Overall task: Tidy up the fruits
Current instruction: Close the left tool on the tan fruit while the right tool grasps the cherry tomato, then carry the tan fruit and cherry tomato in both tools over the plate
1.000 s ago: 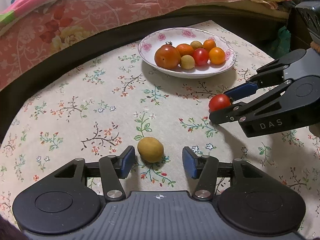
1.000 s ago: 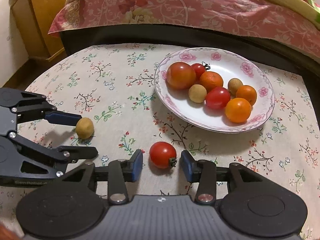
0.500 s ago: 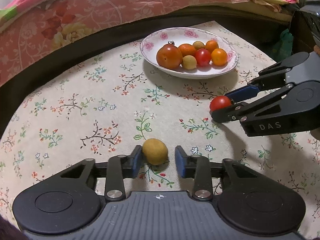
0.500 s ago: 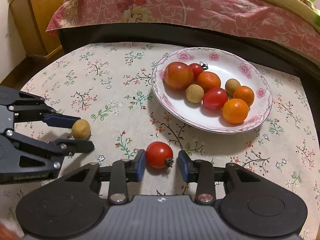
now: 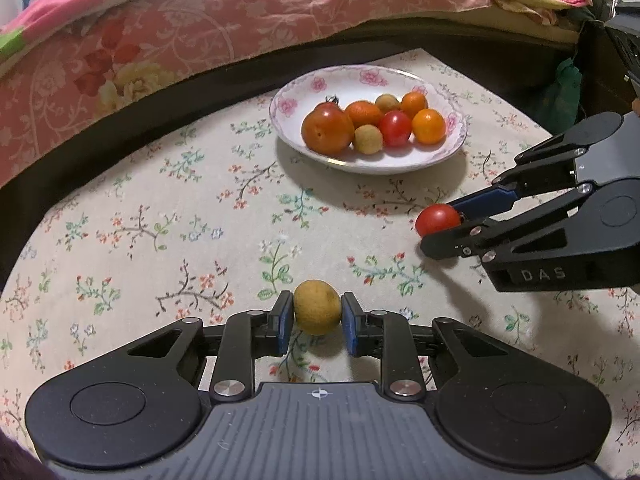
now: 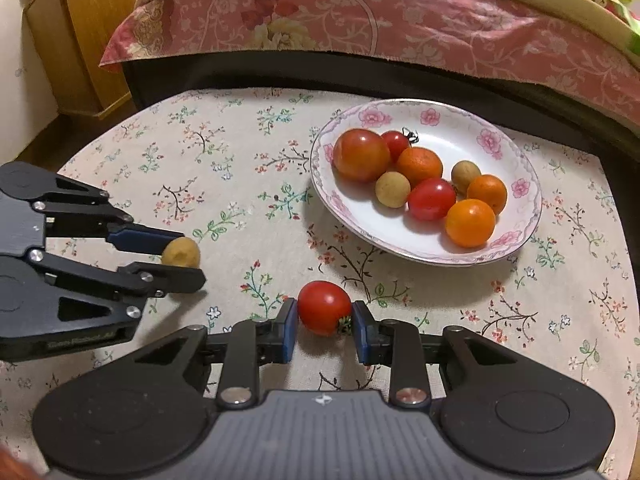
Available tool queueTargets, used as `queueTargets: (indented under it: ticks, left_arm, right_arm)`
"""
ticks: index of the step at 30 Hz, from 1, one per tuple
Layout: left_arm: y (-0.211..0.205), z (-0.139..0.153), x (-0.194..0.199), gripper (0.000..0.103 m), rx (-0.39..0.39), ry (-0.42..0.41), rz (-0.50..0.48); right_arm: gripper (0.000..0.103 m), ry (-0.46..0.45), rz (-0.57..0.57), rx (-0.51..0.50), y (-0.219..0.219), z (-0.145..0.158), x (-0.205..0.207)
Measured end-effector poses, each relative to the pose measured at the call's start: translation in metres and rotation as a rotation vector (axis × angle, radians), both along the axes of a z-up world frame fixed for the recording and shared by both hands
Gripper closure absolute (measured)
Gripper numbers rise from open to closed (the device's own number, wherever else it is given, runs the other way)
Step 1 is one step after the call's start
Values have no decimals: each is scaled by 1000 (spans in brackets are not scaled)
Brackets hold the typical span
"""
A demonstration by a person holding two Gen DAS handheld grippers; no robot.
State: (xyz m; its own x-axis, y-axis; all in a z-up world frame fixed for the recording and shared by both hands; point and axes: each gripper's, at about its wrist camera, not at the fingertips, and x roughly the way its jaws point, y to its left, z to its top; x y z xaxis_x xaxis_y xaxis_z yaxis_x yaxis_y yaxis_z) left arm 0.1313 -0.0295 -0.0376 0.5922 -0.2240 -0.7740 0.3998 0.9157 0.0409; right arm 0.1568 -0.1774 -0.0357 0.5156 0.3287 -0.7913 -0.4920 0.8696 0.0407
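Note:
A small tan round fruit (image 5: 317,306) sits between the blue pads of my left gripper (image 5: 316,316), which is shut on it just above the floral tablecloth. The same fruit (image 6: 181,253) shows at the left of the right wrist view. My right gripper (image 6: 325,322) is shut on a red cherry tomato (image 6: 324,307), also seen in the left wrist view as the tomato (image 5: 437,220). A white flowered plate (image 6: 516,224) beyond both grippers holds several tomatoes, small oranges and tan fruits.
The round table with its floral cloth (image 5: 160,216) ends at a dark edge, behind which lies a bed with a pink flowered cover (image 6: 360,20). A wooden cabinet (image 6: 80,40) stands at the far left. A dark object (image 5: 616,64) stands at the right.
Both grippers went from open around their fruits to shut on them. The left one has shut on the tan fruit, the right one on the cherry tomato.

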Motion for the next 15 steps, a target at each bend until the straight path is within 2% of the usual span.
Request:
queueTargets:
  ticks: [15]
  left_arm:
    - [-21,15,9,70,-23,-76,-11]
  right_arm:
    - [74,-37,-42,57,-14,23,1]
